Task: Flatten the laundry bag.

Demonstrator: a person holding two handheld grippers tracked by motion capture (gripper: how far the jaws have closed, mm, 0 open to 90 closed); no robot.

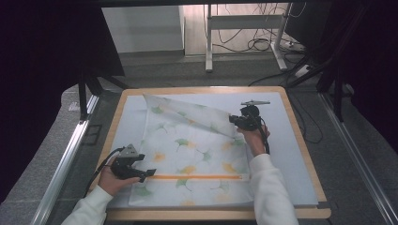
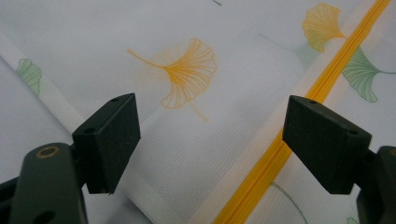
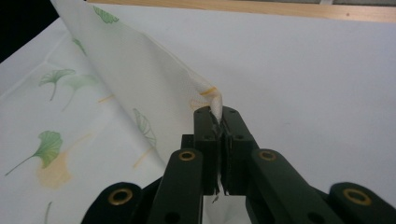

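A white cloth cover (image 1: pixel 187 154) printed with green and orange ginkgo leaves lies on the table, with an orange zipper (image 1: pixel 197 177) across its near part. My right gripper (image 1: pixel 233 119) is shut on the cover's far right corner (image 3: pixel 215 103) and holds it lifted and folded over toward the middle. My left gripper (image 1: pixel 151 173) rests at the cover's near left, by the zipper's left end. In the left gripper view its jaws stand wide open over the fabric (image 2: pixel 196 135), with the zipper (image 2: pixel 275 154) running between them.
The cover lies on a pale mat (image 1: pixel 295 154) over a wooden table (image 1: pixel 309 164). Bare mat shows to the right of the cover and along the far edge. Beyond the table are a desk frame (image 1: pixel 209 42) and cables on the floor (image 1: pixel 263 44).
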